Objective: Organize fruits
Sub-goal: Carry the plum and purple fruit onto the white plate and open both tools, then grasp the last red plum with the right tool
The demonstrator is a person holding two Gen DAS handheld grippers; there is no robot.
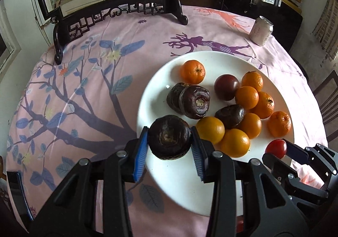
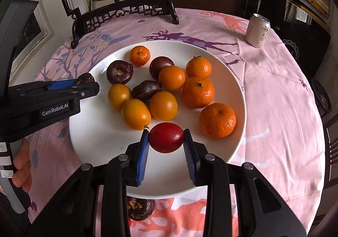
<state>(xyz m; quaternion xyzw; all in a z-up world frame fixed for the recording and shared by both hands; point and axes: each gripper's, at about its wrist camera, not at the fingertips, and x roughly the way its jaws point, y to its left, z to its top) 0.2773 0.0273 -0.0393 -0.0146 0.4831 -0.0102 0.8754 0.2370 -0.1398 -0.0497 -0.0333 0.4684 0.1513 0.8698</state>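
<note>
Red fruit (image 2: 166, 140) between right gripper (image 2: 166, 148) pads, above plate (image 2: 101, 141).

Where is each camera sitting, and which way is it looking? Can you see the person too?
Left wrist view: sits on the left gripper, looking forward along its fingers at a dark water chestnut they hold over the white plate; the right gripper shows at right.
Right wrist view: sits on the right gripper, looking at its red tomato; the left gripper and the person's hand show at left.
Both views share the plate, the oranges and the drink can.
</note>
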